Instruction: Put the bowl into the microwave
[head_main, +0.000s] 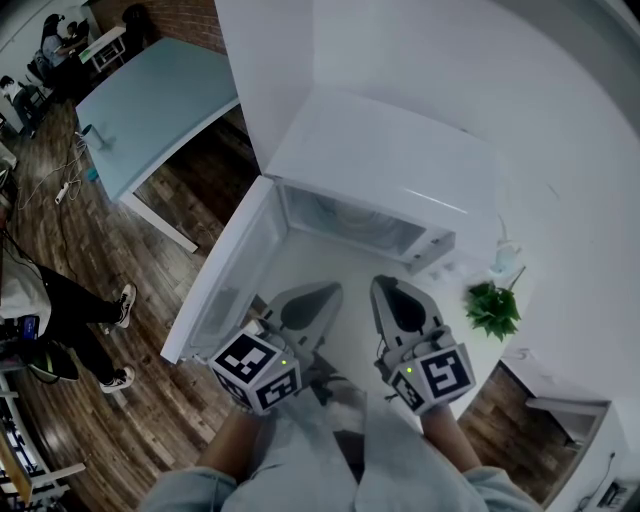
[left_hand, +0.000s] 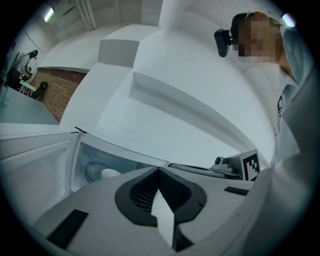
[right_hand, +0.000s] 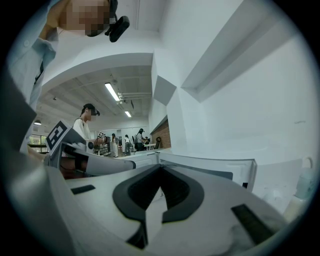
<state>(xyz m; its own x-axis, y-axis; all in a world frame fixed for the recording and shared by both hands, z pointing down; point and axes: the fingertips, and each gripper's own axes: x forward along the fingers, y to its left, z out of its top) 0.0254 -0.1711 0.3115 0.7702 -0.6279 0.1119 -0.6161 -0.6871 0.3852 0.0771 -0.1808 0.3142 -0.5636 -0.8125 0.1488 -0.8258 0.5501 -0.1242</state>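
**Both grippers shut and empty in front of the open microwave**

In the head view, the left gripper (head_main: 328, 293) and right gripper (head_main: 386, 284) sit side by side over the front edge of the white counter (head_main: 560, 200). Each gripper's own view shows its jaws clenched together with nothing between them. Just beyond the tips stands the microwave (head_main: 380, 150). Its door (head_main: 225, 280) is swung wide to the left, out past the counter's left edge and over the wooden floor.

Only the left gripper view looks into the cavity. The white bowl (left_hand: 110, 174) rests low inside it, partly cut off by the gripper's own body (the head view shows no clear bowl there). The right gripper view instead catches the microwave's top and, far behind, standing people (right_hand: 87, 125) in an open room.

To the right, near the counter's front edge, stands a small green plant (head_main: 493, 308), with a pale bottle (head_main: 503, 258) just behind it. Far left are a blue table (head_main: 160, 100) and a person's legs (head_main: 70, 310).
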